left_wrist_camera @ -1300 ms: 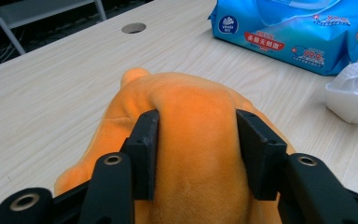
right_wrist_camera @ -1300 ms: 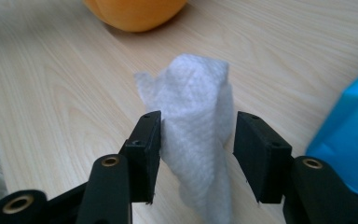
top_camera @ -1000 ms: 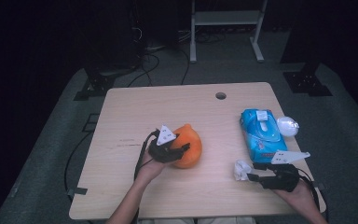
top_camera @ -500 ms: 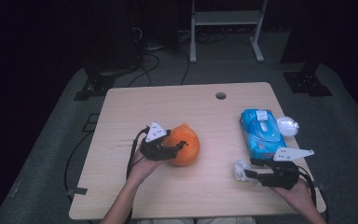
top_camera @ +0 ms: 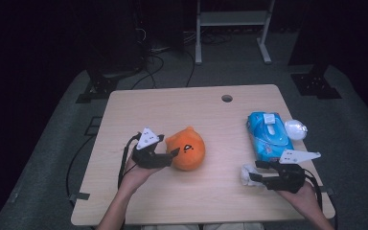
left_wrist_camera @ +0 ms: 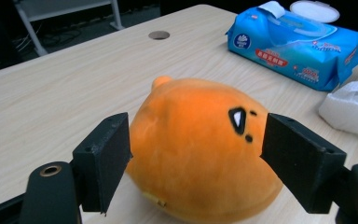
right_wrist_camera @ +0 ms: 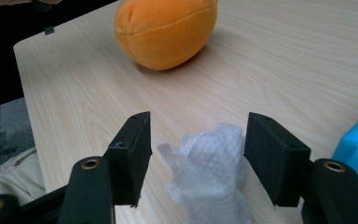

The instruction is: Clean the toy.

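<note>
My left gripper (top_camera: pixel 172 154) has just been opening; its 2 fingers (left_wrist_camera: pixel 103 161) flank the orange plush (left_wrist_camera: pixel 200 144) mid-desk (top_camera: pixel 172 110) without pressing it. My right gripper (right_wrist_camera: pixel 193 161), also opening, brackets the crumpled wipe (right_wrist_camera: pixel 212 177) beside the blue wipes pack (top_camera: pixel 267 136), not gripping. I judge it best to back straight off, without snagging either.

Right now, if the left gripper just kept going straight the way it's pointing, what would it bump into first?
The orange plush toy. The left gripper has just been opening, and the toy sits right between its jaws, so it would probably press into the toy almost at once.
</note>
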Action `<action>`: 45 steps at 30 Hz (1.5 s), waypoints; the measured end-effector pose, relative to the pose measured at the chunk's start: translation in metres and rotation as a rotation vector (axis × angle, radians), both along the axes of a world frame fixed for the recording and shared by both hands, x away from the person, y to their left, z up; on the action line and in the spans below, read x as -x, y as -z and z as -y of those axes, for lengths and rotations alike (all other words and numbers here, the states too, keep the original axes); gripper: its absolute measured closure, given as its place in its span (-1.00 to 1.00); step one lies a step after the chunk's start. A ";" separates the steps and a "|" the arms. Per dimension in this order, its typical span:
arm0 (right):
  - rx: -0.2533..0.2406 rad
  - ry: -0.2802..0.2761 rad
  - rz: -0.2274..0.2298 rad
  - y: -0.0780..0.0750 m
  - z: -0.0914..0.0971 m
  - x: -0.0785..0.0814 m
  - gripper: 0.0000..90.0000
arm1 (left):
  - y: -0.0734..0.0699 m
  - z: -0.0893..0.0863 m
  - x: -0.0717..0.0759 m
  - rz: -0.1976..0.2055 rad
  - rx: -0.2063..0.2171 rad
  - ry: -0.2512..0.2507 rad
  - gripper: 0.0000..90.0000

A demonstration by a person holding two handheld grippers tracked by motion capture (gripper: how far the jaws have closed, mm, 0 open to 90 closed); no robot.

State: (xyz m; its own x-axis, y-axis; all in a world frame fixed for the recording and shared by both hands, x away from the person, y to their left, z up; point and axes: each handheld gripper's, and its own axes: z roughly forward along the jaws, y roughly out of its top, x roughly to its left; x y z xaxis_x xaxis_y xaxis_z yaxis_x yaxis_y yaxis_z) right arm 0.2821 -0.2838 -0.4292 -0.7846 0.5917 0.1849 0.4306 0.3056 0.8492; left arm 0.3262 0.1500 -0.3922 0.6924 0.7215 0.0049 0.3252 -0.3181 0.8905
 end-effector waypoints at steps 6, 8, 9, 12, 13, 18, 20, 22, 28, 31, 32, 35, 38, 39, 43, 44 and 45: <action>-0.006 0.002 0.005 -0.001 -0.001 -0.001 -0.12 | 0.008 -0.013 0.008 -0.013 0.002 -0.023 -0.52; -0.006 0.001 0.006 -0.001 -0.001 -0.002 -0.13 | 0.010 -0.019 0.011 -0.020 0.004 -0.031 -0.53; -0.006 0.000 0.006 -0.001 -0.002 -0.002 -0.13 | 0.011 -0.021 0.012 -0.029 0.017 -0.035 -0.54; -0.002 -0.001 0.008 -0.001 -0.003 -0.004 -0.14 | 0.016 -0.026 0.015 -0.049 0.025 -0.038 -0.56; -0.002 -0.001 0.006 -0.001 -0.004 -0.005 -0.14 | 0.017 -0.027 0.016 -0.053 0.030 -0.042 -0.57; 0.000 -0.008 0.005 -0.001 -0.008 -0.008 -0.15 | 0.023 -0.033 0.019 -0.073 0.045 -0.056 -0.59; 0.003 -0.007 0.004 -0.001 -0.010 -0.009 -0.16 | 0.025 -0.034 0.020 -0.082 0.041 -0.061 -0.60; 0.001 -0.007 0.004 -0.001 -0.011 -0.010 -0.17 | 0.026 -0.036 0.021 -0.086 0.038 -0.066 -0.60; 0.002 -0.009 0.003 -0.002 -0.014 -0.013 -0.18 | 0.034 -0.041 0.026 -0.104 0.042 -0.086 -0.60; 0.005 -0.010 0.006 -0.002 -0.016 -0.014 -0.19 | 0.038 -0.044 0.028 -0.108 0.037 -0.096 -0.60; 0.005 -0.010 0.006 -0.002 -0.016 -0.014 -0.20 | 0.038 -0.046 0.028 -0.109 0.036 -0.103 -0.61; 0.006 -0.009 0.004 -0.001 -0.017 -0.014 -0.21 | 0.039 -0.049 0.031 -0.105 0.027 -0.116 -0.62; 0.003 -0.007 0.002 0.002 -0.017 -0.013 -0.22 | 0.041 -0.053 0.032 -0.102 0.022 -0.128 -0.62; 0.005 -0.007 0.000 0.002 -0.017 -0.013 -0.22 | 0.042 -0.054 0.032 -0.103 0.023 -0.133 -0.62; 0.004 -0.008 -0.001 0.006 -0.018 -0.012 -0.23 | 0.045 -0.054 0.033 -0.105 0.019 -0.143 -0.64; 0.004 -0.007 -0.002 0.007 -0.018 -0.011 -0.23 | 0.045 -0.054 0.034 -0.106 0.024 -0.146 -0.64; 0.003 -0.008 -0.001 0.007 -0.018 -0.011 -0.23 | 0.045 -0.054 0.034 -0.105 0.024 -0.147 -0.64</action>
State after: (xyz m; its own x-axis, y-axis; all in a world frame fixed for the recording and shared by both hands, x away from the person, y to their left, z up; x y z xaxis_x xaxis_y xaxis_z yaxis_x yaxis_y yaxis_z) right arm 0.2932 -0.2655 -0.4366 -0.7890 0.5861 0.1841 0.4293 0.3118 0.8476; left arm 0.2923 0.2041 -0.4373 0.5752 0.8141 -0.0804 0.4582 -0.2392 0.8560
